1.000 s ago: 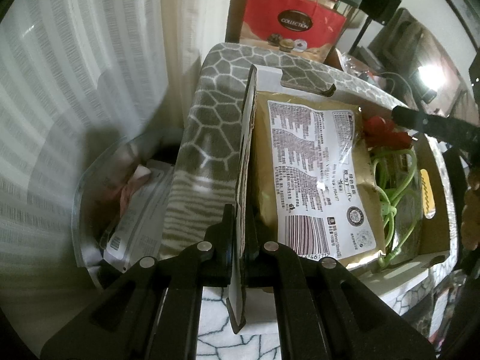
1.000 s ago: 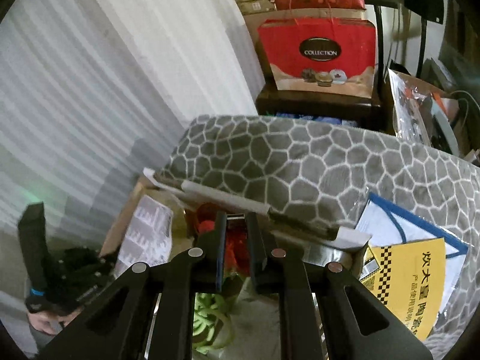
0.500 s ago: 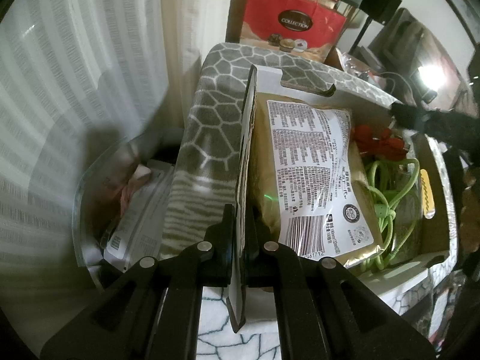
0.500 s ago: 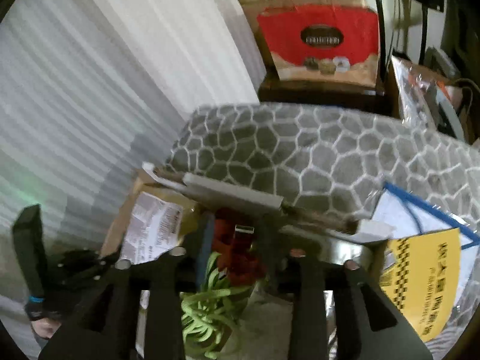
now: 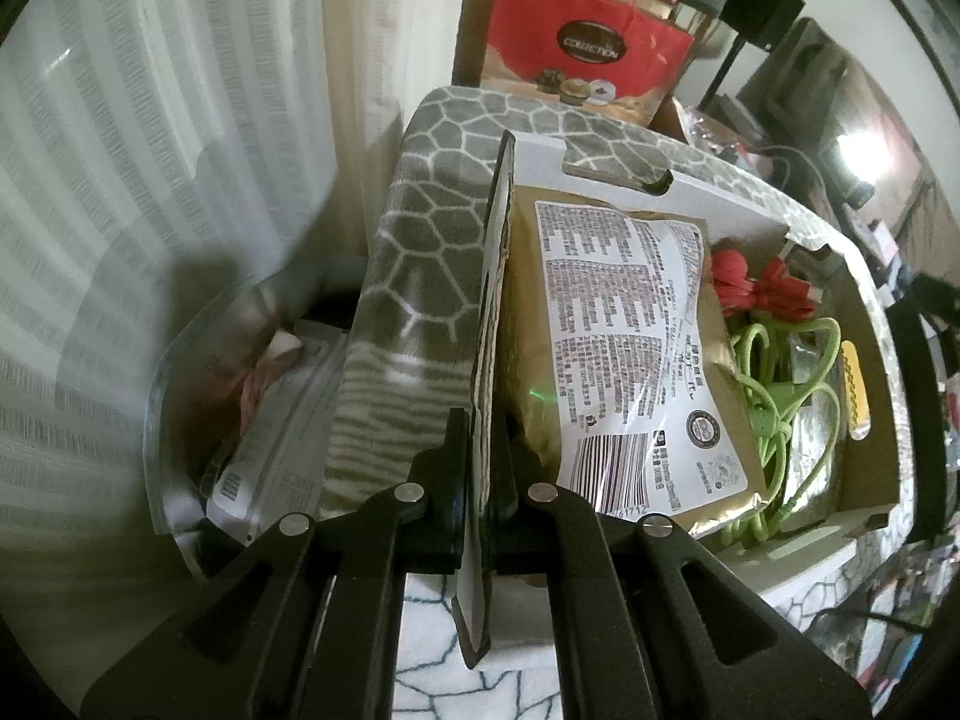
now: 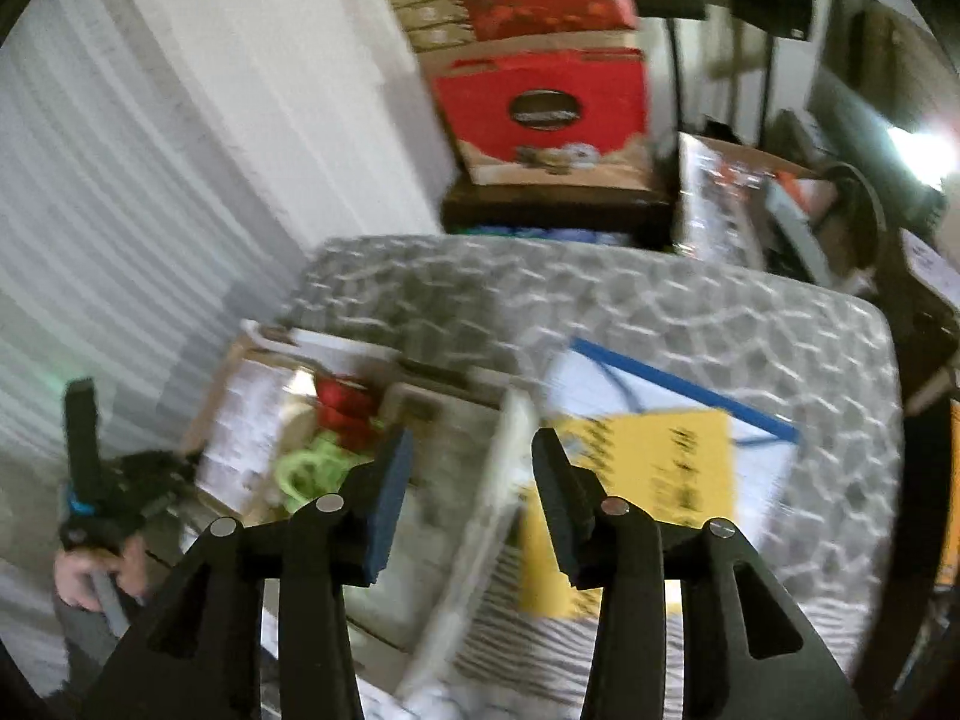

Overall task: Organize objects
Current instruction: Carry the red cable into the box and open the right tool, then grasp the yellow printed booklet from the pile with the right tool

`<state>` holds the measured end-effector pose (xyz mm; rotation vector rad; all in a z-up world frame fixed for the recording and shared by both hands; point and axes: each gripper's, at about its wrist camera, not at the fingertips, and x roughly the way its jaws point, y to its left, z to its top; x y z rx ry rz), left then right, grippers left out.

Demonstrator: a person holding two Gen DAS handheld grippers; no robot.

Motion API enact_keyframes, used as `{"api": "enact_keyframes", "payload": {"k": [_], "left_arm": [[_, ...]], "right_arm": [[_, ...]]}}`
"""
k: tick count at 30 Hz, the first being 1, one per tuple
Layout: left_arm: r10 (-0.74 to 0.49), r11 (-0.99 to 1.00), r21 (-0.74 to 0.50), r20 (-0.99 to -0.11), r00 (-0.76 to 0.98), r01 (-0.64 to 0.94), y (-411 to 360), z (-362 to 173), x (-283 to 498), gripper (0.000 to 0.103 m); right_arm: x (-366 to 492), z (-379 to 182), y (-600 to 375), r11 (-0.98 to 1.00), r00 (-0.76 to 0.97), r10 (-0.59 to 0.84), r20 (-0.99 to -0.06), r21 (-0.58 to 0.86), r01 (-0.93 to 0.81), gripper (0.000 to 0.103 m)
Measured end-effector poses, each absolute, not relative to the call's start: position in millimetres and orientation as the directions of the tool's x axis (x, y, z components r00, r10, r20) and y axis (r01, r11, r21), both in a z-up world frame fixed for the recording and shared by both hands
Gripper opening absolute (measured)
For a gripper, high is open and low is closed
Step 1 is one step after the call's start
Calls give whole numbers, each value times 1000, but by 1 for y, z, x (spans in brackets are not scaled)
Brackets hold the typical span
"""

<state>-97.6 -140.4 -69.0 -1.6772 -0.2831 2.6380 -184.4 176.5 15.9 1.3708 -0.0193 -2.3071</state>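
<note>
The cardboard box [image 5: 864, 324], open on top, sits on a surface draped in a grey hexagon-patterned blanket [image 5: 432, 240], and its near left flap [image 5: 489, 324] stands upright, pinched edge-on between the shut jaws of the left tool [image 5: 480, 450]. Just right of that tool, inside the box, lies a gold snack bag [image 5: 624, 330] with a white printed label; beyond it to the right are a red plastic item [image 5: 756, 288], a tangle of green cord [image 5: 780, 396] and a yellow strip [image 5: 855, 390] against the far wall. The right tool [image 6: 471, 450] is blurred with motion above the box's right wall; its jaws have just been opening and stand moderately apart with nothing between them. In its view the red item and green cord lie ahead to its left, so the step in hand appears to be a release into the box followed by a pull-away, while the left tool steadies the box by its flap. Ahead to the right of that tool a yellow leaflet [image 6: 648, 480] lies on a white sheet with a blue border [image 6: 690, 390] on the blanket, outside the box. Judging by this, the next move likely calls for swinging the right tool towards those papers, lowering flat enough to catch a thin edge, and closing firmly. The left grip should hold, since the flap keeps the box open and steady. Left of the left tool, a clear container [image 5: 198, 396] of papers sits below the blanket's edge.
</note>
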Motion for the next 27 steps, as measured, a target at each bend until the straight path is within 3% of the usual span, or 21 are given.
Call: {"api": "enact_keyframes", "payload": {"k": [4, 8, 11, 25, 27], "left_arm": [[90, -985, -145, -899, -430, 96, -138, -67, -97, 3], [87, -985, -141, -899, -429, 96, -138, -67, -97, 3], [84, -986, -138, -899, -430, 97, -138, -67, -98, 3], [85, -986, -139, -899, -430, 97, -138, -67, -98, 3], [83, -986, -138, -899, -430, 97, -137, -67, -98, 3]], "right_arm": [[-183, 6, 206, -922, -405, -340, -849, 215, 324, 45], [-182, -4, 229, -946, -425, -281, -860, 174, 274, 54], [-185, -16, 247, -959, -429, -249, -868, 161, 232, 54], [-204, -71, 287, -946, -362, -322, -875, 279, 167, 56], [-203, -71, 288, -932, -351, -360, -865, 315, 178, 52]]}}
